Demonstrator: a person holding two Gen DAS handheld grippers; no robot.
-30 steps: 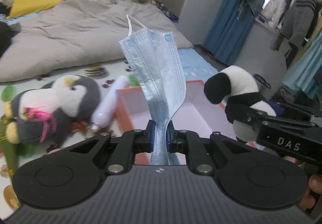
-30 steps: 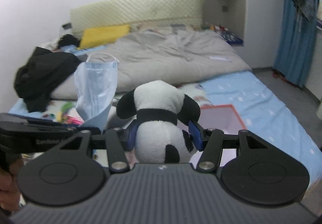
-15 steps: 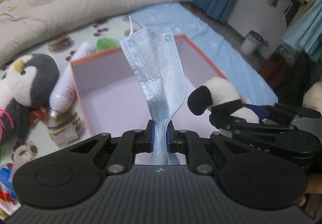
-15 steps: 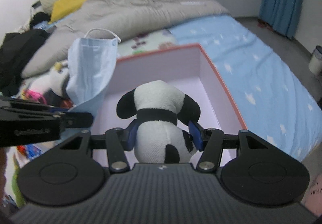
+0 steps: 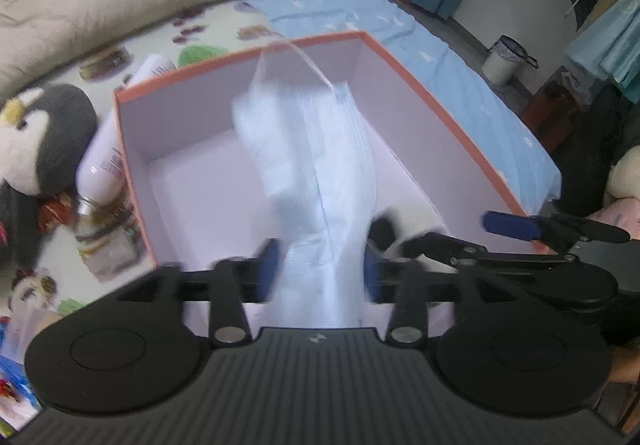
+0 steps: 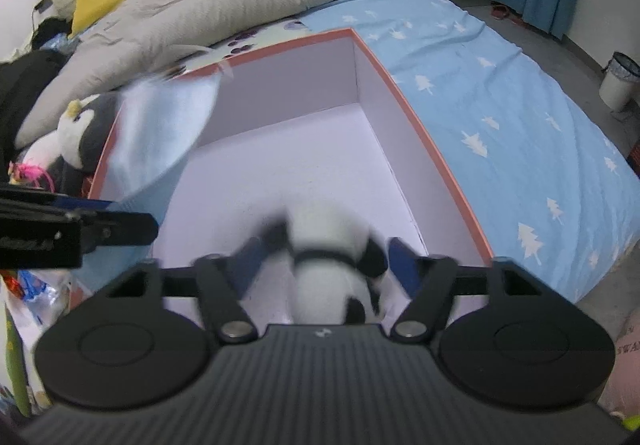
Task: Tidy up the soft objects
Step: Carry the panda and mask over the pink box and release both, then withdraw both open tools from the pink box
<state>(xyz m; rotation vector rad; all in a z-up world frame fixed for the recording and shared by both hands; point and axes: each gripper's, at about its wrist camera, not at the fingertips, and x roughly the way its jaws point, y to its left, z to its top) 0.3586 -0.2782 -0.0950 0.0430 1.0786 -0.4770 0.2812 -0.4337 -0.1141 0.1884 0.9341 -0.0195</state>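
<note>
On the left of the bed, a grey and white plush penguin (image 5: 36, 141) lies beside a white plastic bottle (image 5: 106, 161), which lies along the left wall of the open orange-rimmed cardboard box with a pale lilac inside (image 5: 132, 149). Over the box, the left gripper (image 5: 320, 269) has its fingers opening, spread apart from the blurred light blue pleated face mask (image 5: 312, 165) between them. To the right, the right gripper (image 6: 324, 261) is likewise opening, its blue-padded fingers (image 6: 402, 265) clear of the blurred black and white plush panda (image 6: 332, 273) above the box floor. A blue sheet printed with white trees (image 6: 500, 117) lies rightmost.
</note>
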